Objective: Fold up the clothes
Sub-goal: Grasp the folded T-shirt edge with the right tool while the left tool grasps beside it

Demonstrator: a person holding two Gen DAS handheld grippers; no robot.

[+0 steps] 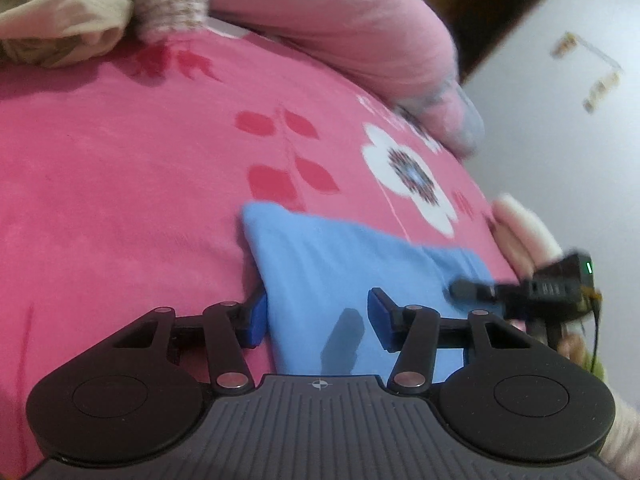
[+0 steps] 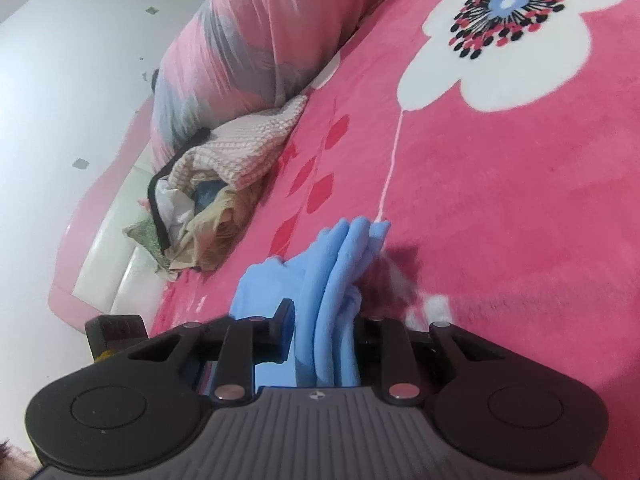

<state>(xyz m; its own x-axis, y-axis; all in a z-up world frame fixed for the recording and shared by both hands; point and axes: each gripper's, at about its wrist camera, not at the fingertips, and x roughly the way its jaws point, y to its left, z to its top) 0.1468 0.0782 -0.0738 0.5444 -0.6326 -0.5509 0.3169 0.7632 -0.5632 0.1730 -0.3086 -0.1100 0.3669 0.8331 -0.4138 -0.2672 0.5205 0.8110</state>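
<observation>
left wrist: low, close over bed point(image 1: 120, 168) | right wrist: same | shared: blue garment point(image 1: 320, 264)

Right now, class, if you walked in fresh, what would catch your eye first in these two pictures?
First the bright pink bedspread with its big white flower at the upper right of the right wrist view. Next the light blue garment lying on it: the left gripper straddles it, and bunched folds sit between the right gripper fingers. A heap of unfolded clothes waits by the pink pillow.

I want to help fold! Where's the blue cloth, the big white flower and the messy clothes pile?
Light blue cloth point(image 1: 320, 280): left wrist view, flat middle.
White printed flower point(image 2: 516, 40): right wrist view, a petal.
Crumpled clothes pile point(image 2: 224, 184): right wrist view, knitted top piece.
</observation>
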